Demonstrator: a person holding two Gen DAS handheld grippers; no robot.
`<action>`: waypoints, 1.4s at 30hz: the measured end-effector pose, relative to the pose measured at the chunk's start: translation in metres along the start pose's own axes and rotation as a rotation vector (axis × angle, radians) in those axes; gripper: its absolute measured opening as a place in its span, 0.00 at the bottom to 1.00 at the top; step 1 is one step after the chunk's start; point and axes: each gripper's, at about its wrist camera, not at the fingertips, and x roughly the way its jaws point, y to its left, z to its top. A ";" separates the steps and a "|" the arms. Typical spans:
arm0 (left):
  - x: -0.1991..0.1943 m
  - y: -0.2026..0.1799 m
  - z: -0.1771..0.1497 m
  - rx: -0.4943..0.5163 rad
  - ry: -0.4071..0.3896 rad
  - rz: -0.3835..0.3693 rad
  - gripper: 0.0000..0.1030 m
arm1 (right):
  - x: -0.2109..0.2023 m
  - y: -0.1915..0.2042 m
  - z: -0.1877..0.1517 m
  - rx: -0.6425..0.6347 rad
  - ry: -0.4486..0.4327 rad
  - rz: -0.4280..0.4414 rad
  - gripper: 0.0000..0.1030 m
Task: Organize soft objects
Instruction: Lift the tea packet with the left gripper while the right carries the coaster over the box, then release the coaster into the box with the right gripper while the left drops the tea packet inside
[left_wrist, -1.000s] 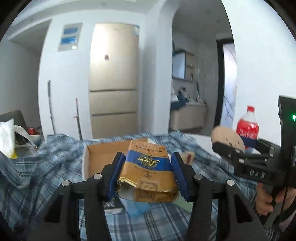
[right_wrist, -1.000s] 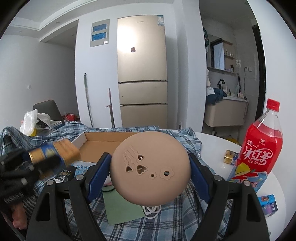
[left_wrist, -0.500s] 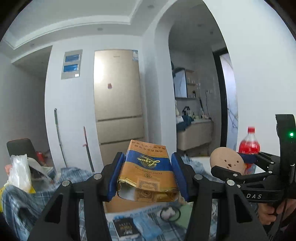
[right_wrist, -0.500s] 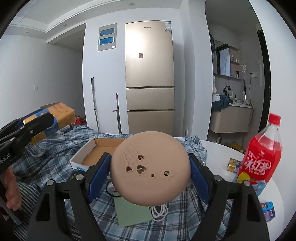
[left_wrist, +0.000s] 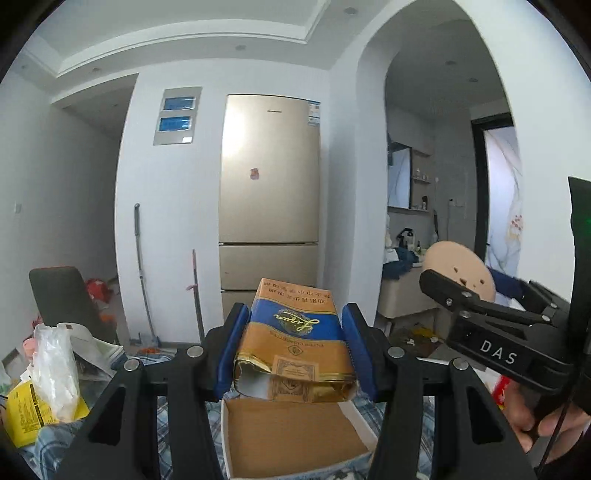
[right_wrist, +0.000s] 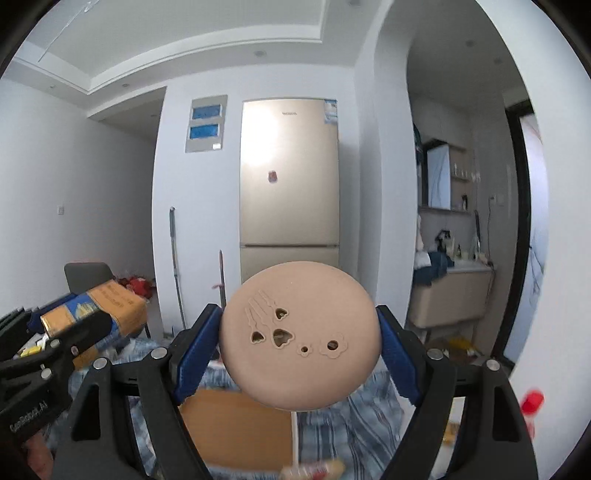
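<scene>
My left gripper (left_wrist: 295, 350) is shut on a soft blue and gold cigarette pack (left_wrist: 295, 341), held in the air above an open cardboard box (left_wrist: 291, 439). My right gripper (right_wrist: 299, 339) is shut on a round beige soft pad (right_wrist: 301, 334) with small cut-out shapes, also above the box (right_wrist: 236, 428). The right gripper and its pad (left_wrist: 460, 271) show at the right of the left wrist view. The left gripper and its pack (right_wrist: 92, 310) show at the left of the right wrist view.
The box lies on a blue plaid cloth (right_wrist: 347, 417) over the table. A plastic bag (left_wrist: 55, 373) and yellow packet (left_wrist: 26, 413) sit at the left. A red bottle cap (right_wrist: 531, 402) shows at the right. A fridge (left_wrist: 269, 192) stands behind.
Both grippers have lifted and tilted upward with their objects still held. The table and bottle have dropped low in both views, and the box now lies right under the jaws.
</scene>
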 end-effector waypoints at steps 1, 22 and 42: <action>0.006 0.005 0.002 -0.012 0.006 0.013 0.53 | 0.007 0.002 0.003 0.011 0.009 0.011 0.79; 0.136 0.053 -0.096 -0.035 0.498 0.086 0.54 | 0.134 0.003 -0.107 0.081 0.455 0.122 0.79; 0.195 0.072 -0.169 -0.083 0.687 0.126 0.59 | 0.190 0.019 -0.184 0.026 0.778 0.132 0.79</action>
